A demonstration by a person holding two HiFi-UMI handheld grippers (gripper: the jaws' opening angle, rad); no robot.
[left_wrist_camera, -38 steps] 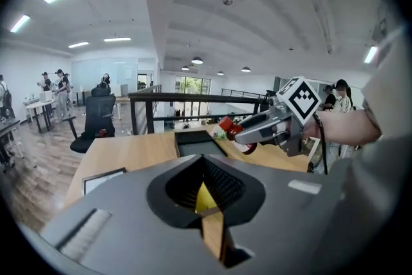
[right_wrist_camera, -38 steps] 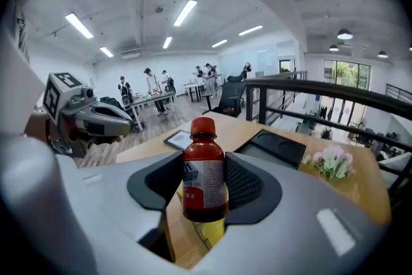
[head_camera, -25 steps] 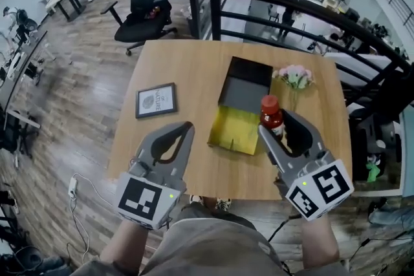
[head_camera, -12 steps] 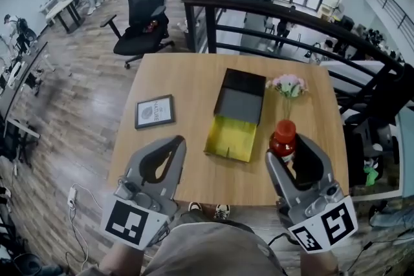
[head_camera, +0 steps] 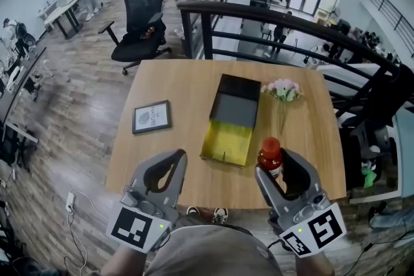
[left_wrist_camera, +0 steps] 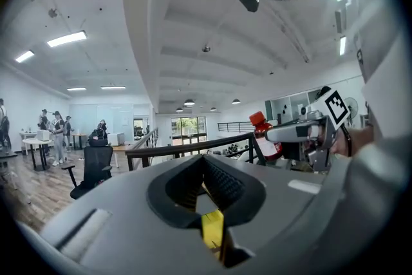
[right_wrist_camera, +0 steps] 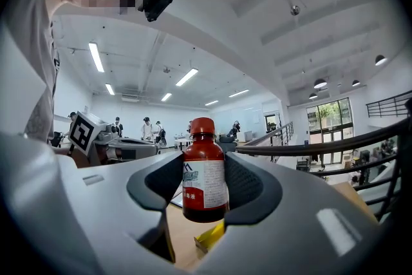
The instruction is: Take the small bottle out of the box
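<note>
A small red-capped bottle (head_camera: 270, 153) with a white label is held upright and lifted, with my right gripper (head_camera: 271, 165) shut on its body. In the right gripper view the bottle (right_wrist_camera: 205, 170) fills the gap between the two dark pads. It hangs over the table's near right part, just right of the open box's yellow tray (head_camera: 226, 142), whose black lid (head_camera: 237, 100) lies behind it. My left gripper (head_camera: 173, 158) hovers at the near left edge, shut with nothing in it; its jaw tips (left_wrist_camera: 203, 158) meet.
A framed picture (head_camera: 151, 117) lies on the wooden table (head_camera: 187, 84) at the left. A pink flower bunch (head_camera: 281, 90) stands at the back right. Behind the table run a black railing (head_camera: 259, 13) and an office chair (head_camera: 141, 22).
My right gripper has drawn the bottle back toward me, from beside the box's right edge to the table's near part. The left gripper has dropped back a little.
</note>
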